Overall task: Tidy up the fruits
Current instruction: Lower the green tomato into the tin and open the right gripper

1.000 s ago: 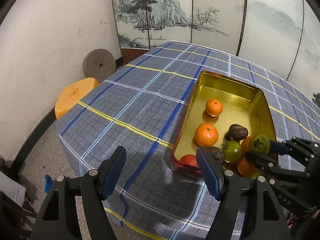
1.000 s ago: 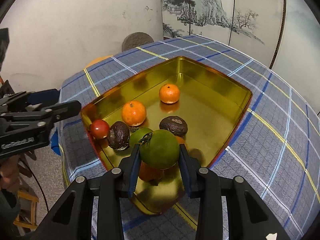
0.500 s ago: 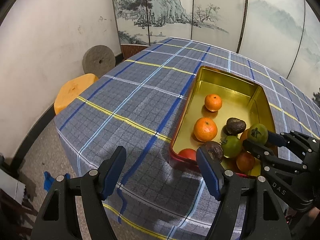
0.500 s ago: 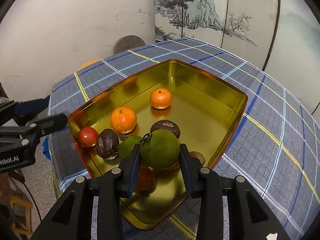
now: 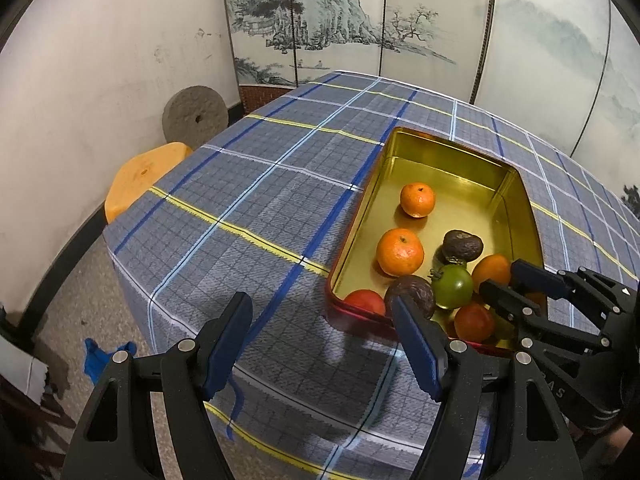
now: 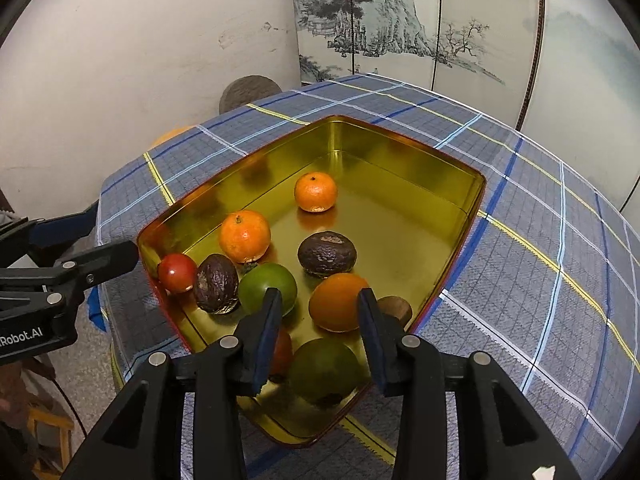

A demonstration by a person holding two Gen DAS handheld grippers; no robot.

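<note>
A gold tin (image 6: 400,136) on the plaid tablecloth holds the fruit: two tangerines (image 6: 245,236) (image 6: 316,191), two dark wrinkled fruits (image 6: 327,254), a red tomato (image 6: 177,272), a green tomato (image 6: 267,286) and an orange fruit (image 6: 338,302). A large green fruit (image 6: 324,368) lies in the tin's near corner, just below my right gripper (image 6: 319,300). That gripper is open, with nothing between its pads. My left gripper (image 5: 320,308) is open and empty over the cloth at the tin's (image 5: 448,144) near left corner. The right gripper (image 5: 508,280) also shows in the left wrist view, over the crowded near end.
A red fruit (image 6: 282,354) and a small brown one (image 6: 394,309) sit near the right fingers. The tin's far half is bare metal. Beside the table stand an orange stool (image 5: 140,176) and a round millstone (image 5: 195,114). A painted folding screen (image 5: 360,20) stands behind.
The right gripper has let go of the large green fruit, which now rests in the tin's near corner. Its jaws stand a little wider. The left gripper has stayed put.
</note>
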